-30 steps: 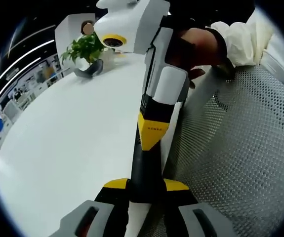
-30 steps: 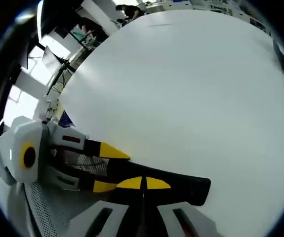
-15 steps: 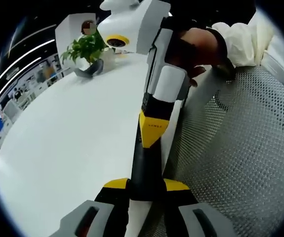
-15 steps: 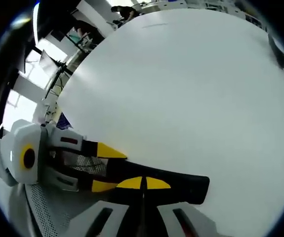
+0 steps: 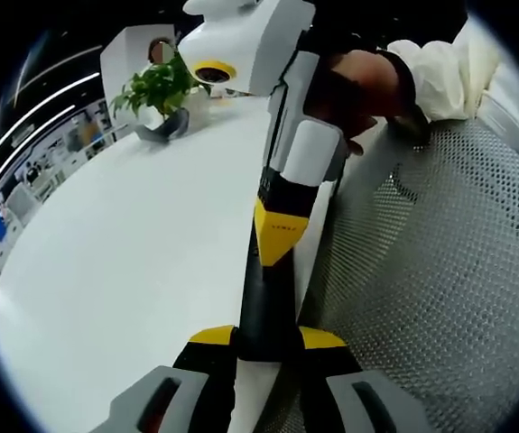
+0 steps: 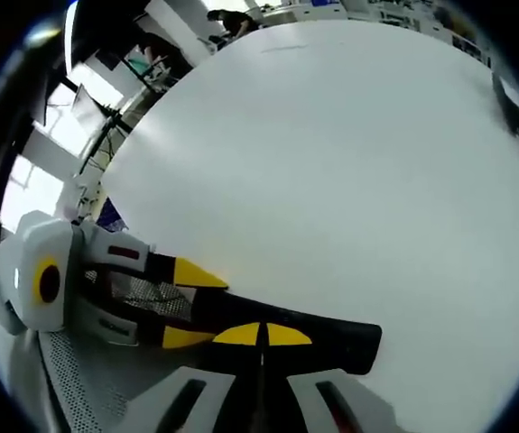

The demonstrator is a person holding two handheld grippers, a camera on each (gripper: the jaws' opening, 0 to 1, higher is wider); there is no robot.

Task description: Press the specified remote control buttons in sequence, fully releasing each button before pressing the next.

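Note:
A long black remote control (image 5: 264,311) sticks out over the white table (image 5: 124,271), and my left gripper (image 5: 266,338) is shut on its near end, one yellow-tipped jaw on each side. My right gripper (image 5: 282,230) comes down from the top of the left gripper view, shut, with its yellow tips resting on the remote's face. In the right gripper view the remote (image 6: 336,336) lies across the bottom. My right gripper (image 6: 264,334) sits shut on top of it, and my left gripper (image 6: 194,305) clamps its left end. The buttons are hidden.
A potted plant (image 5: 158,90) stands at the table's far edge. A grey mesh chair (image 5: 440,271) takes up the right side, also seen as the mesh chair (image 6: 88,379). A person's hand (image 5: 367,81) with a white sleeve holds the right gripper. Office furniture lies beyond the table.
The right gripper's yellow tip has crept slightly along the remote, away from my left jaws. Both grippers stay shut and the remote has not moved.

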